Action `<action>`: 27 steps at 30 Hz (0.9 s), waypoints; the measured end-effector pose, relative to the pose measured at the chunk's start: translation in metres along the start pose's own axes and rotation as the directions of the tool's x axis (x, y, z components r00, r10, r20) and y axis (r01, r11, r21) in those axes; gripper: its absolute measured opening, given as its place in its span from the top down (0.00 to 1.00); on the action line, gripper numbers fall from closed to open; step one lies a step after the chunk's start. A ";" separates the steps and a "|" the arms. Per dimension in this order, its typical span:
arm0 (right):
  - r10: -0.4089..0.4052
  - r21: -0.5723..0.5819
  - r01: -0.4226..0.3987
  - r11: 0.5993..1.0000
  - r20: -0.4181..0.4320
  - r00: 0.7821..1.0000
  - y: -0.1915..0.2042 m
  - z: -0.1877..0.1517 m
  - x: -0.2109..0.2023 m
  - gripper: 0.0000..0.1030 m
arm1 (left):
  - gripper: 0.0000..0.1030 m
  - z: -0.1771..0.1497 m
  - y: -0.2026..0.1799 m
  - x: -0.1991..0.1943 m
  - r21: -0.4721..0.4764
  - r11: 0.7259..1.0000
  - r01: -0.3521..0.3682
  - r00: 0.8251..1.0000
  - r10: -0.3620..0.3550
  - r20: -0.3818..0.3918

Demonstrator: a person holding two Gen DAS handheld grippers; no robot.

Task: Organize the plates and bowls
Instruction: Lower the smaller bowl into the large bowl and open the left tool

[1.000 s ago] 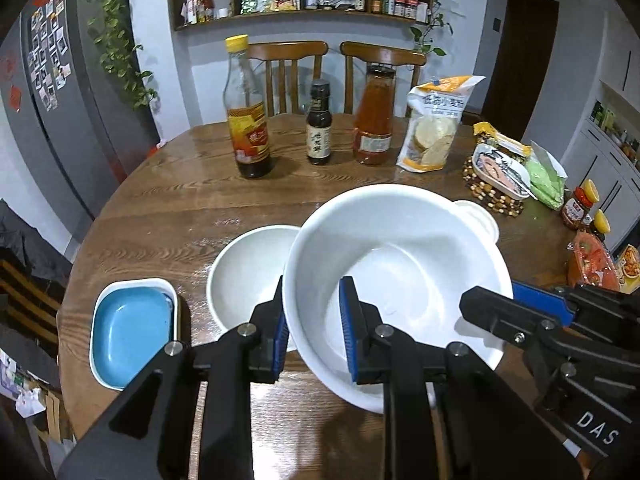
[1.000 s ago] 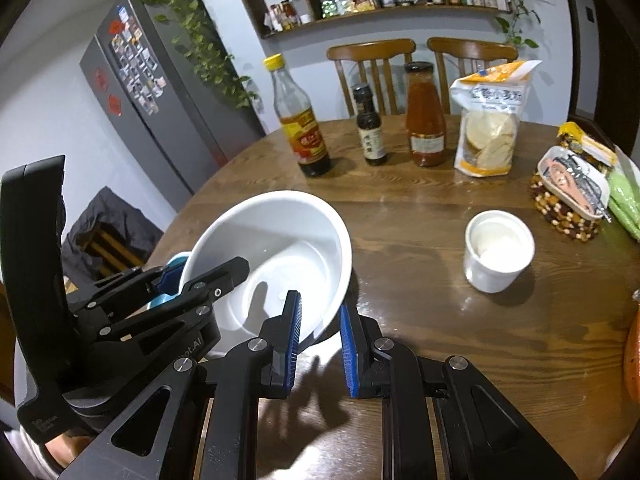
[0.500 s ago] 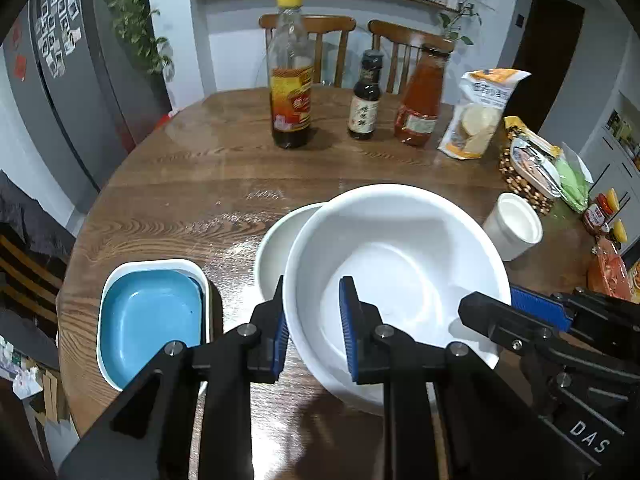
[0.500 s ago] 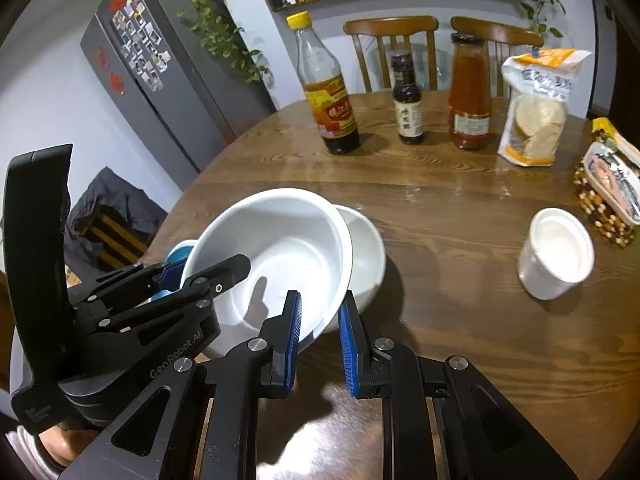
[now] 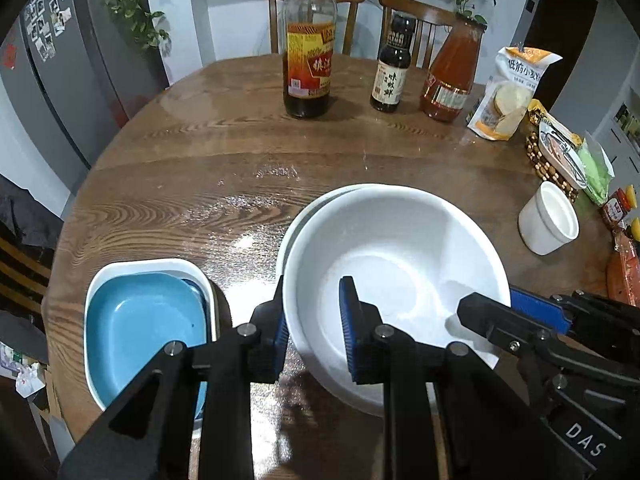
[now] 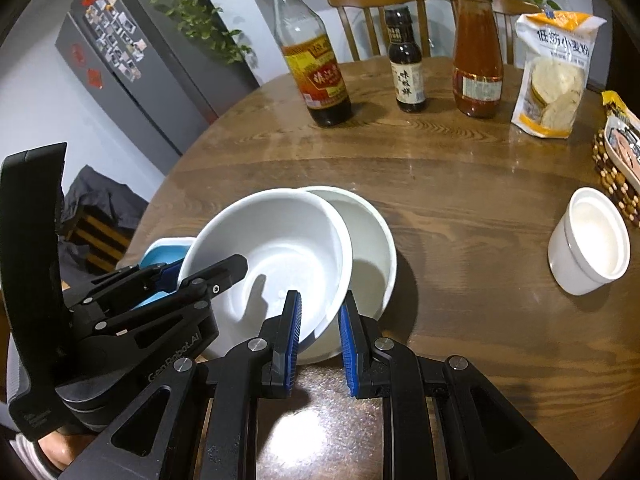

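Two grippers hold white bowl [image 5: 394, 280] over second bowl [image 6: 372, 236].

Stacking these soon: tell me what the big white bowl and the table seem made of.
Big white bowl: probably glazed ceramic, maybe melamine; smooth, glossy white with soft highlights. Table: wood, or wood veneer, with visible grain and a shiny varnish that reflects light.

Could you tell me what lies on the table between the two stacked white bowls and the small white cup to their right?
Nothing: in the right wrist view, only bare wooden table separates the white bowls from the white cup.
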State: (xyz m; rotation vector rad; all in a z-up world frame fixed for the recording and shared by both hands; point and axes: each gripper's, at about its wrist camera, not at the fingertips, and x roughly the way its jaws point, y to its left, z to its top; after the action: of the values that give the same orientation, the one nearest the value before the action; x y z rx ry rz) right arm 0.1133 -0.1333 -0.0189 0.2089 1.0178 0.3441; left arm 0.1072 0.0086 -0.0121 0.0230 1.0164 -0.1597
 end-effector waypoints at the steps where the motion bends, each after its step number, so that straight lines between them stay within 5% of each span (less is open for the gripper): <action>1: -0.004 0.001 0.004 1.000 -0.003 1.000 0.000 0.001 0.001 0.79 | 0.80 0.001 -0.001 0.001 0.001 1.000 0.001 1.000 -0.001 -0.002; 27: -0.054 -0.037 0.054 0.998 -0.024 0.998 -0.004 0.005 0.023 0.79 | 0.73 0.004 -0.005 0.030 0.010 1.000 -0.001 0.998 0.002 -0.057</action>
State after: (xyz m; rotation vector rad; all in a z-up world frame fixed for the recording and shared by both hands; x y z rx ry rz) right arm 0.1293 -0.1284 -0.0358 0.1448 1.0389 0.3163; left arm 0.1254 0.0000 -0.0358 0.0377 1.0725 -0.1635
